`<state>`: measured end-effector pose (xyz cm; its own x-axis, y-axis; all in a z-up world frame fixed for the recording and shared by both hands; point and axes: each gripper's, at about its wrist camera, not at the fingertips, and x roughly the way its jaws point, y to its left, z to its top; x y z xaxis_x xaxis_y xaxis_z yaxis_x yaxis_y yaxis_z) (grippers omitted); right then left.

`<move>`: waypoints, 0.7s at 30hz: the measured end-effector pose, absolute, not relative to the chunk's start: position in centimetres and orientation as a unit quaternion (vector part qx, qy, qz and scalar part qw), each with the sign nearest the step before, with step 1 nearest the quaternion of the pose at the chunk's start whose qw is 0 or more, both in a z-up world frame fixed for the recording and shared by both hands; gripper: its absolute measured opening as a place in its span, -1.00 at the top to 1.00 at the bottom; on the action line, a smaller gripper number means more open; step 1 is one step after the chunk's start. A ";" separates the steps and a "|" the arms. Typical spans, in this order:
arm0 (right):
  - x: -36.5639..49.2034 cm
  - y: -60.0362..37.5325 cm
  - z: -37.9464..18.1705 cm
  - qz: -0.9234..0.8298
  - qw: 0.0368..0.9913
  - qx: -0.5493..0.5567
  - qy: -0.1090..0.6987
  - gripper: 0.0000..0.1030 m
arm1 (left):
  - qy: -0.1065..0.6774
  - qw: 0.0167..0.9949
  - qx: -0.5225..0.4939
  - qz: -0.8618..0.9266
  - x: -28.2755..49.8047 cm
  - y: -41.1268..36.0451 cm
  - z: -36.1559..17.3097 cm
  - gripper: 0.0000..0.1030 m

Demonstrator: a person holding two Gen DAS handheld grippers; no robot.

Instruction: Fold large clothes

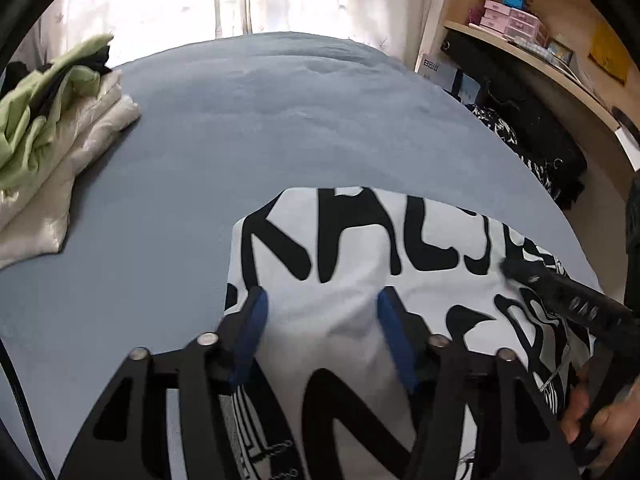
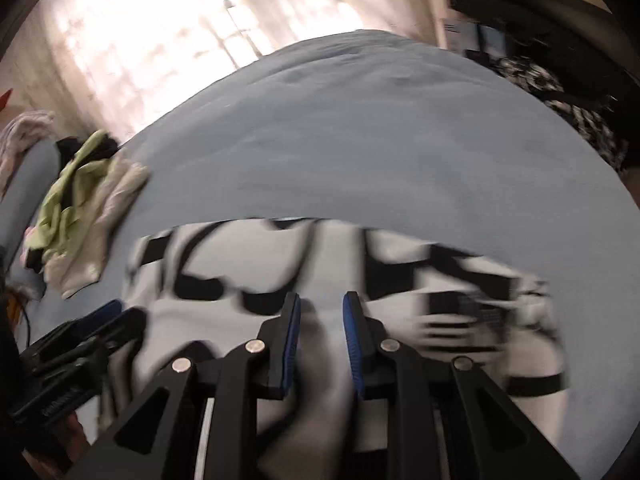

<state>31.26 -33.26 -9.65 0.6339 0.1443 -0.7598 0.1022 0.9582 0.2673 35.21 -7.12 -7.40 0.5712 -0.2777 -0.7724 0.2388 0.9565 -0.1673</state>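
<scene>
A white garment with large black lettering (image 1: 352, 248) lies folded on the blue bed at the near edge; it also shows, blurred, in the right wrist view (image 2: 320, 256). My left gripper (image 1: 322, 300) is open, its blue-padded fingers spread wide just above the cloth. My right gripper (image 2: 321, 304) hovers over the garment's middle with its jaws partly open and nothing between them. The right gripper enters the left wrist view at the right (image 1: 560, 292). The left gripper shows at the lower left of the right wrist view (image 2: 100, 320).
A pile of folded cream and green clothes (image 1: 52, 128) sits on the bed's left side, also in the right wrist view (image 2: 88, 208). The blue sheet (image 1: 280, 120) stretches to the curtained window. A wooden shelf (image 1: 540, 52) and dark patterned clothes (image 1: 520, 136) stand at the right.
</scene>
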 end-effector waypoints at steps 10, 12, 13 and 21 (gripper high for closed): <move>29.3 -37.5 -8.1 -0.021 0.891 0.158 0.425 0.57 | 0.440 0.888 -0.020 -0.129 34.2 -7.0 -6.1 -0.17; 28.3 -37.1 -7.2 -0.013 0.896 0.155 0.417 0.57 | 0.439 0.889 -0.019 -0.127 33.5 -6.8 -5.4 -0.17; 27.7 -36.8 -6.7 -0.008 0.896 0.154 0.416 0.57 | 0.437 0.890 -0.018 -0.128 33.0 -6.6 -4.9 -0.17; 23.5 -33.6 -3.8 0.041 0.899 0.142 0.412 0.28 | 0.422 0.896 -0.010 -0.139 28.2 -5.1 -1.2 -0.17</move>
